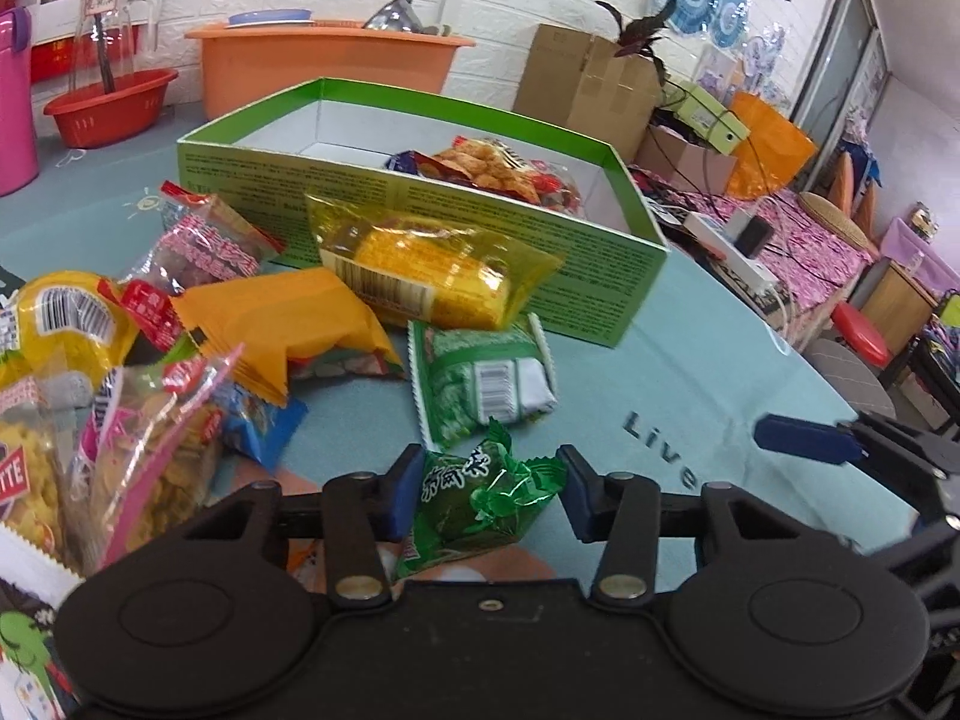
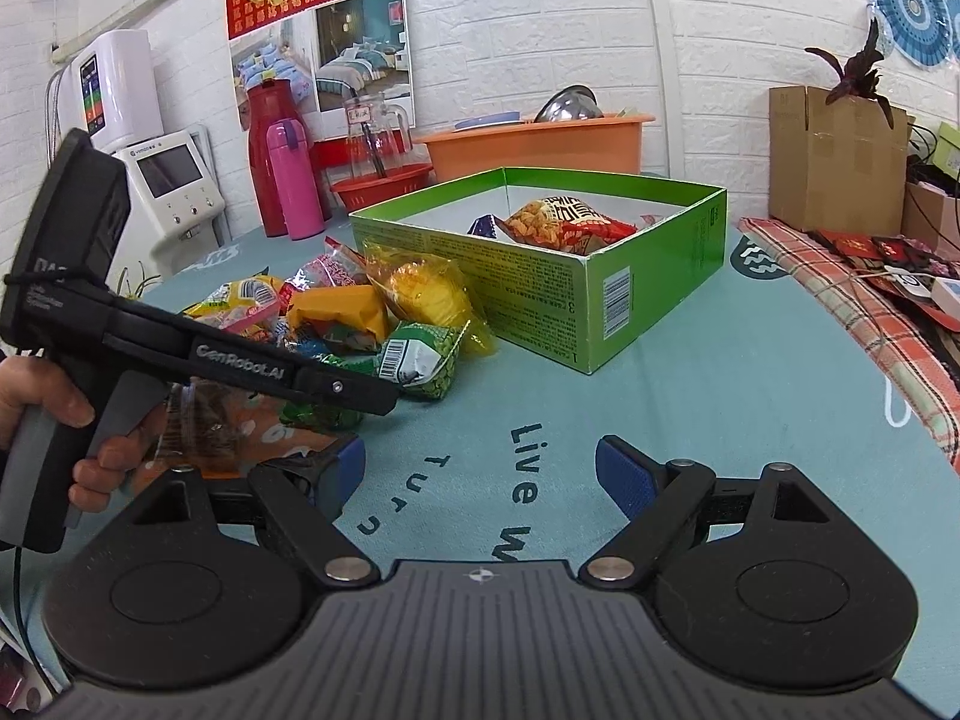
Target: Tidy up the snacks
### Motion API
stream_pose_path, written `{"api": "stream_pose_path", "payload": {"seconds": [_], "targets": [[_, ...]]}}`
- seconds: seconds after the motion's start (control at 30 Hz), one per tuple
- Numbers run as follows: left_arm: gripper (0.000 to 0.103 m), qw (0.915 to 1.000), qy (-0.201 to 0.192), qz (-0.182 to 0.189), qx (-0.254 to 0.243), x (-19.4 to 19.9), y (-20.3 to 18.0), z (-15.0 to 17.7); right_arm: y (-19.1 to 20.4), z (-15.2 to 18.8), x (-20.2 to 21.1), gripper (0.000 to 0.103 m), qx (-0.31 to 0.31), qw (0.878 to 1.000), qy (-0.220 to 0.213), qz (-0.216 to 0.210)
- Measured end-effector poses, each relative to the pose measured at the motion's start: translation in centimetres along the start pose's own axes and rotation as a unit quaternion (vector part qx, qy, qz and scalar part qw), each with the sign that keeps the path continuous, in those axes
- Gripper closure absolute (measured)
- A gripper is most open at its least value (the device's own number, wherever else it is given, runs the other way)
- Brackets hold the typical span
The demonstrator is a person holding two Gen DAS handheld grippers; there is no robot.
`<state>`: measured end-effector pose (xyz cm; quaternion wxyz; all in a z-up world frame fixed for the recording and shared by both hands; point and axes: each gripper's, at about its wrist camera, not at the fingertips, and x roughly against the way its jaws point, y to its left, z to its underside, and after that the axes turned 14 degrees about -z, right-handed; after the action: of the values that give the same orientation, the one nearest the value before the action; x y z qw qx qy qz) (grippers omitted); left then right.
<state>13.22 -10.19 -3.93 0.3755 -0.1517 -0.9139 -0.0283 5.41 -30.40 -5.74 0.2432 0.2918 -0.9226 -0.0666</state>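
My left gripper (image 1: 489, 492) is closing around a small green foil snack packet (image 1: 480, 498) on the teal tablecloth; both blue pads touch its sides. A pile of snacks lies ahead: a green pea packet (image 1: 480, 381), a yellow packet (image 1: 426, 267), an orange packet (image 1: 282, 318). Behind stands the open green box (image 1: 336, 186) holding a red-orange snack bag (image 1: 486, 165). My right gripper (image 2: 480, 474) is open and empty over bare cloth, right of the pile (image 2: 360, 312). The box shows in the right wrist view (image 2: 540, 276), and the left gripper's body (image 2: 240, 354) reaches in from the left.
An orange tub (image 1: 324, 66), a red basin (image 1: 108, 105) and a pink flask (image 1: 15, 102) stand behind the box. A cardboard box (image 1: 582, 81) and cluttered side furniture lie to the right. The table edge curves down on the right.
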Motion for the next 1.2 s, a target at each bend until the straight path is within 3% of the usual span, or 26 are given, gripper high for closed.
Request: {"api": "stream_pose_path", "payload": {"seconds": [0.23, 0.3, 0.37, 0.87, 1.2], "targets": [[0.029, 0.9994, 0.002, 0.032, 0.009, 2.5, 0.0, 1.2, -0.1, 0.0, 0.0, 0.000, -0.004, 1.000, 0.002, 0.003], [0.024, 0.9994, -0.003, 0.031, 0.014, 3.2, 0.1, 1.5, 0.0, 0.0, 0.0, 0.000, -0.003, 1.000, 0.002, 0.003], [0.000, 0.9992, -0.009, 0.031, 0.024, 3.9, 0.2, 1.7, 0.2, 0.0, 0.0, 0.000, -0.002, 1.000, 0.003, 0.002], [0.000, 0.9953, -0.036, 0.037, 0.082, 7.8, 1.7, 3.8, 0.4, 0.0, 0.1, 0.000, 0.001, 1.000, 0.004, -0.005], [0.000, 0.9932, -0.031, 0.048, 0.101, 8.5, 2.7, 5.5, 0.6, -2.3, -2.9, 0.000, 0.019, 0.999, 0.008, -0.025]]}}
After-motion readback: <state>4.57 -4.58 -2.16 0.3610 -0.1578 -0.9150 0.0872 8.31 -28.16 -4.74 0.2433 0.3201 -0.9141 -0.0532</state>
